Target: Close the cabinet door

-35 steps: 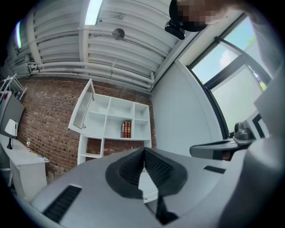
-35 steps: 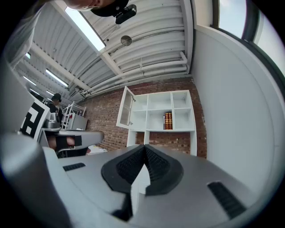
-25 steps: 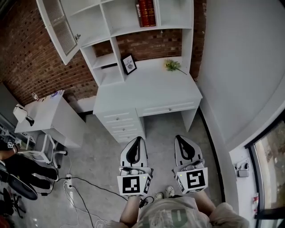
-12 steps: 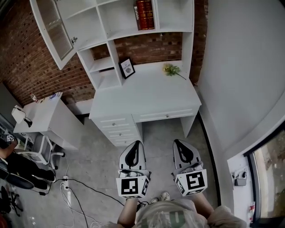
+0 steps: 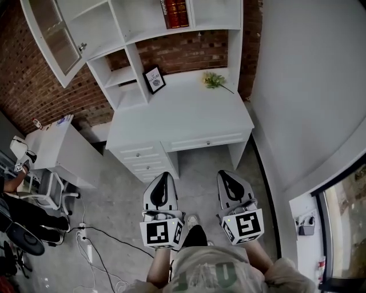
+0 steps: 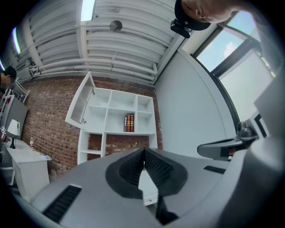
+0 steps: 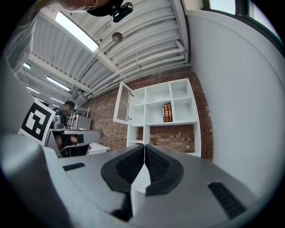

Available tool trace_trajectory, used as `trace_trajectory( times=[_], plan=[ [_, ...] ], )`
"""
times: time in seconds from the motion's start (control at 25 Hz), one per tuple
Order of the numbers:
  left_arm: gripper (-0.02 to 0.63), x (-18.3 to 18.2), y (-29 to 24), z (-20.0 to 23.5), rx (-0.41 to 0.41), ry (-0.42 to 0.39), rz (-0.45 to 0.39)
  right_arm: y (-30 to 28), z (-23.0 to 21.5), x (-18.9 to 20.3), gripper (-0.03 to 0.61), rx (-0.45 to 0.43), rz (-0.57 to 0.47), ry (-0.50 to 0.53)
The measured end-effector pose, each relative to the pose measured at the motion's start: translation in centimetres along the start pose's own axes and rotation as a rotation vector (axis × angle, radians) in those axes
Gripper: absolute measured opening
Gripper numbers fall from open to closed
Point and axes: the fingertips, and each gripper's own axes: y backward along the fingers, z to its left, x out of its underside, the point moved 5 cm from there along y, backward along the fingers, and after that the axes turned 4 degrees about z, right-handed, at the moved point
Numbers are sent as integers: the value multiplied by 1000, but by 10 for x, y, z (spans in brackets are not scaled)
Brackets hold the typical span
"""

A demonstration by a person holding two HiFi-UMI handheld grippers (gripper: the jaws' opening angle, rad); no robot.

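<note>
The white cabinet door [image 5: 48,35] with its glass panel stands swung open at the upper left of the white shelf unit [image 5: 137,34] above the desk. It also shows as the open door [image 6: 83,100] in the left gripper view and the open door [image 7: 123,103] in the right gripper view. My left gripper [image 5: 163,176] and right gripper [image 5: 224,174] are side by side over the floor in front of the desk, far from the door. Both are shut and hold nothing: left gripper [image 6: 144,150], right gripper [image 7: 144,147].
A white desk [image 5: 177,117] with drawers stands under the shelves and bears a picture frame [image 5: 153,79] and a small plant [image 5: 213,80]. Red books [image 5: 176,12] sit on a shelf. A small white table [image 5: 57,146], chairs and floor cables [image 5: 100,237] are at left; a grey wall [image 5: 309,86] at right.
Both grippers have shifted a little left and lower in the head view. The desk, shelves and open door now sit farther up and left. The jaws stay shut.
</note>
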Motion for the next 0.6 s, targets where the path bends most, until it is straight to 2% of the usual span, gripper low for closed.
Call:
trace_trajectory(
  times=[0.16,0.32,0.6],
  plan=[
    [14,1,-28,5,20,-15,-12,-20,-17,2,17,25,-12,-4],
    [14,8,-74,28,39,-2,-53,-59,-30,4,17,39,-49,36],
    [14,7,-185,84,63,18,-101,-172,-59,15,17,44,-15,63]
  ],
)
